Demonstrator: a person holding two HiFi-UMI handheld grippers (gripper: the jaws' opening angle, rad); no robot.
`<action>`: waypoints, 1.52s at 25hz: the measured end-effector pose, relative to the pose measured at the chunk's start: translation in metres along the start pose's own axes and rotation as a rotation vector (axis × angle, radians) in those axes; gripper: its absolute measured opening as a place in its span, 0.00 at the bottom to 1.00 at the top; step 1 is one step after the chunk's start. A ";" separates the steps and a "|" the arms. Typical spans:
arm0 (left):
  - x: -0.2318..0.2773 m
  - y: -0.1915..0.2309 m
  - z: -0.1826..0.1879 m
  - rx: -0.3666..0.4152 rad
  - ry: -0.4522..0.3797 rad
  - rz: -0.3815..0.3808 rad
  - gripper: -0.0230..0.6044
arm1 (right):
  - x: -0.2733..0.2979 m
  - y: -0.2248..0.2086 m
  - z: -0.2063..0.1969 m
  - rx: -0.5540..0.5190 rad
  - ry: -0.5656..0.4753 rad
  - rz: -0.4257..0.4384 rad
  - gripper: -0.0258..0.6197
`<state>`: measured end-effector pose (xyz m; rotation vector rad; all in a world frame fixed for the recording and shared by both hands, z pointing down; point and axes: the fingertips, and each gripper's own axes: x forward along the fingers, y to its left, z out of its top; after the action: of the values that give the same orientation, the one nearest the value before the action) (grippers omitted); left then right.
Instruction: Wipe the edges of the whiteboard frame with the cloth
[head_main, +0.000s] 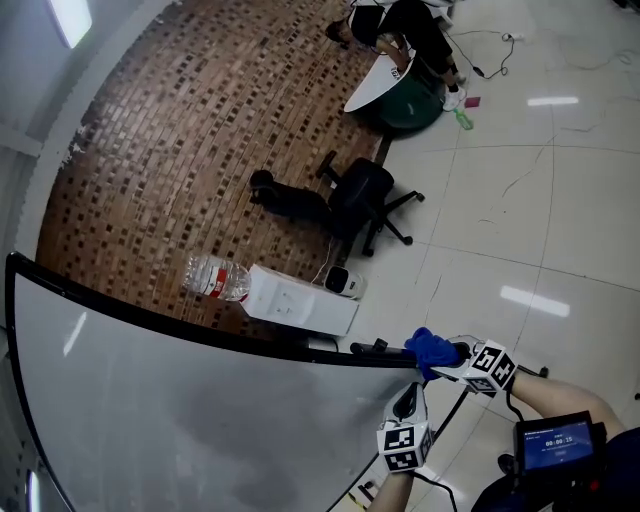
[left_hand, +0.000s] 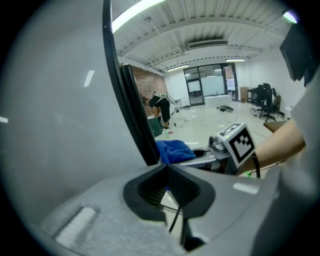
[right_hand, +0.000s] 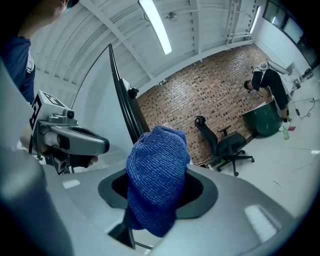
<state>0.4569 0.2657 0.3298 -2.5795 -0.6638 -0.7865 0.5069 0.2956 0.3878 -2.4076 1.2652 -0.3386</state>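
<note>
Blue cloth (head_main: 430, 348) is clamped in the right gripper (head_main: 445, 352) at the corner of the whiteboard's dark frame (head_main: 200, 325), the left gripper (head_main: 408, 400) is clenched empty beside it, and a steady slide along the edge seems called for next.

brick wall (head_main: 200, 120), pale floor (head_main: 560, 200), office chair (head_main: 362, 195)

Brick wall (head_main: 200, 130) behind; black office chair (head_main: 360, 200) on pale tiled floor (head_main: 540, 200) at wall's foot. Clear plastic bottle (head_main: 215, 278) on its side, just beside white box (head_main: 300, 302). Far off, person (head_main: 400, 30) bent over green bin (head_main: 410, 105). Strip light (right_hand: 155, 26) on ceiling
</note>
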 end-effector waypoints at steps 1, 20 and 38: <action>0.004 0.001 -0.006 -0.005 0.009 0.001 0.04 | 0.001 -0.001 -0.001 -0.003 -0.002 -0.002 0.34; 0.038 -0.067 -0.112 0.036 0.156 -0.131 0.04 | -0.017 -0.041 -0.096 0.022 0.017 -0.163 0.34; 0.066 -0.078 -0.180 -0.006 0.232 -0.165 0.04 | -0.020 -0.078 -0.146 -0.105 0.163 -0.175 0.35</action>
<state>0.3876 0.2679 0.5249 -2.4096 -0.8085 -1.1203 0.4954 0.3180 0.5529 -2.6342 1.1667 -0.5413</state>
